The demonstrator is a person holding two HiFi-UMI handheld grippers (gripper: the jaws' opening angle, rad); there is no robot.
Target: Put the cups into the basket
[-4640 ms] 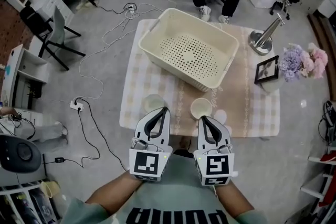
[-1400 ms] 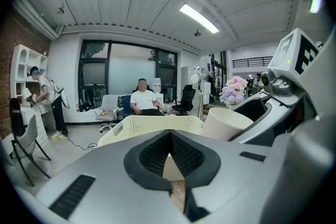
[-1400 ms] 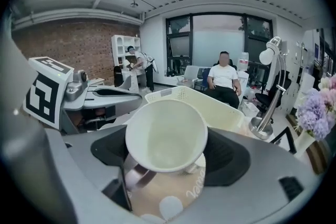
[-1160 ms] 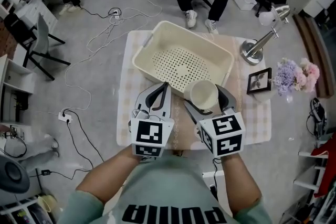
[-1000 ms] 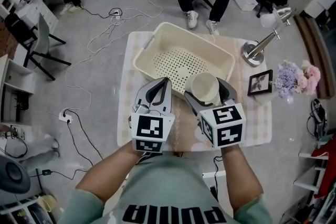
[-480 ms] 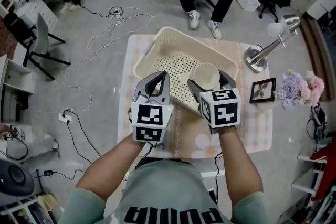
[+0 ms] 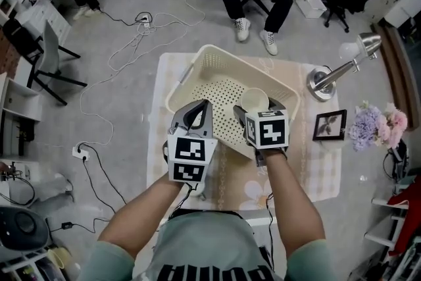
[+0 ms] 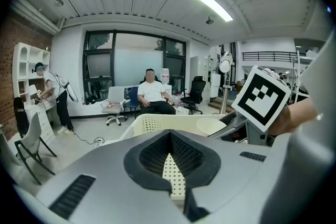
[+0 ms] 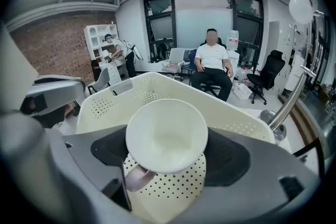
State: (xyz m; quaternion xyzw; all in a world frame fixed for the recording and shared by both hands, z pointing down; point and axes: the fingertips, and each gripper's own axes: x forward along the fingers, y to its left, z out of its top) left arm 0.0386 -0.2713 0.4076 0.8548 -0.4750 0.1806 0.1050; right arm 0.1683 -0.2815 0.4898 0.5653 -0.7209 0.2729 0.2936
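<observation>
In the head view, a checked cloth (image 7: pixel 164 79) covered a small table on a grey floor (image 7: pixel 112 108). A cream plastic basket (image 7: pixel 197 52), its bottom full of little holes, sat on the cloth.

In the left gripper view, the left gripper (image 8: pixel 170 136) was pinched closed on nothing.

In the right gripper view, the right gripper (image 9: pixel 167 149) squeezed a smooth, round white cup (image 9: pixel 167 135) over the basket's dotted bottom.
</observation>
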